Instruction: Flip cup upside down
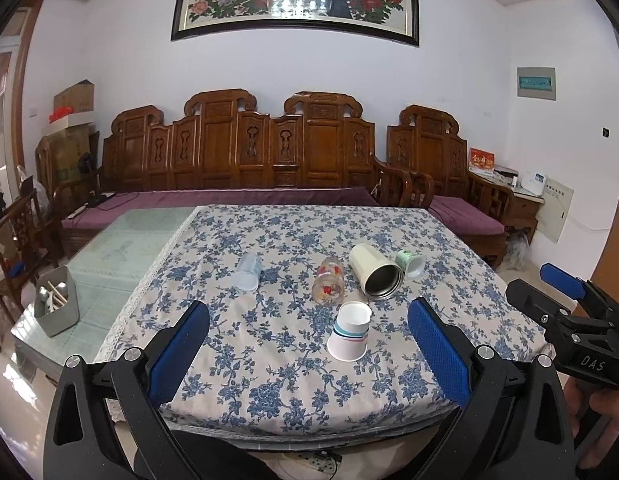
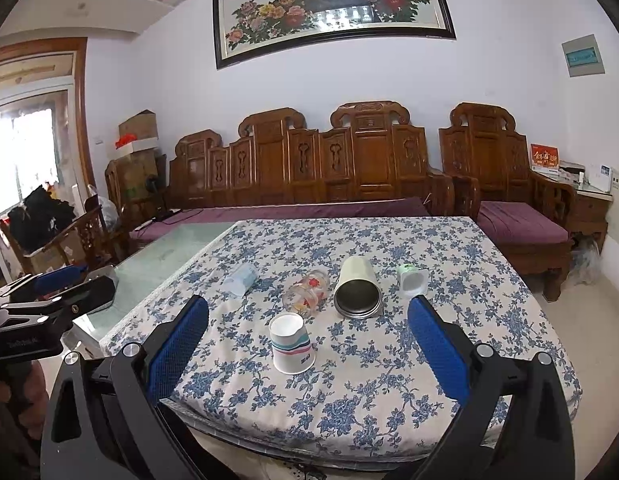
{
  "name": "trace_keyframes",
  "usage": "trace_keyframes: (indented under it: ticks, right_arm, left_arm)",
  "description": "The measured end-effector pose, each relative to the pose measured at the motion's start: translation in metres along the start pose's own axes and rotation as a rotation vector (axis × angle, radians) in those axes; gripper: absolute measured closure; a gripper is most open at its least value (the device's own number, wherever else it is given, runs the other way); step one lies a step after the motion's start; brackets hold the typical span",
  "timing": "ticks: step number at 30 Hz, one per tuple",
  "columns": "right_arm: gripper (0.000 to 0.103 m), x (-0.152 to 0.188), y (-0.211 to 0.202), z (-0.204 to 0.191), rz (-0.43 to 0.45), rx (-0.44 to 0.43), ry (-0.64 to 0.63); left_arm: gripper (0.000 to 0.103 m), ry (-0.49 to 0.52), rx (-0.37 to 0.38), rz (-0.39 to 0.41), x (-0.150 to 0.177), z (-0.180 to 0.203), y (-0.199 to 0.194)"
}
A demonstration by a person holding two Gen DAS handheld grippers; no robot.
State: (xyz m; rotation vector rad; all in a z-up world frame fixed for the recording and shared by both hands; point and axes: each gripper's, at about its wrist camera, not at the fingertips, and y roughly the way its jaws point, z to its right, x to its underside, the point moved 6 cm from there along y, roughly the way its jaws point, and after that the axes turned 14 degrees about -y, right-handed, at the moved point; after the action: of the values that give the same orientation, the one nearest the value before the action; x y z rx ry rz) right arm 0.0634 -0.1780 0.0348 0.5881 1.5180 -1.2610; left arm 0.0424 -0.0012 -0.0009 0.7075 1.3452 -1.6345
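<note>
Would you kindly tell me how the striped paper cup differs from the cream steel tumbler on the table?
The striped paper cup stands upside down, wide mouth on the cloth; the cream steel tumbler lies on its side, its open mouth toward the cameras. The paper cup is white with coloured bands; the tumbler is plain cream with a dark metal interior. The tumbler looks larger. Both rest on the floral tablecloth, untouched.

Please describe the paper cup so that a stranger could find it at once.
On the blue-flowered tablecloth, look at the item nearest the front edge. The paper cup is white with coloured stripes and stands upside down, wide mouth on the cloth. The other four cups behind it all lie on their sides.
</note>
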Motion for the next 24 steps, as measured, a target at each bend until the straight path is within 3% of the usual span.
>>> trace_keyframes:
  ticks: [24]
  right_arm:
    - [0.003, 0.0062, 0.0042, -0.0033, -0.005, -0.006, -0.002]
  left_arm:
    - [0.007, 0.002, -0.001, 0.002, -0.0011, -0.0009, -0.0019]
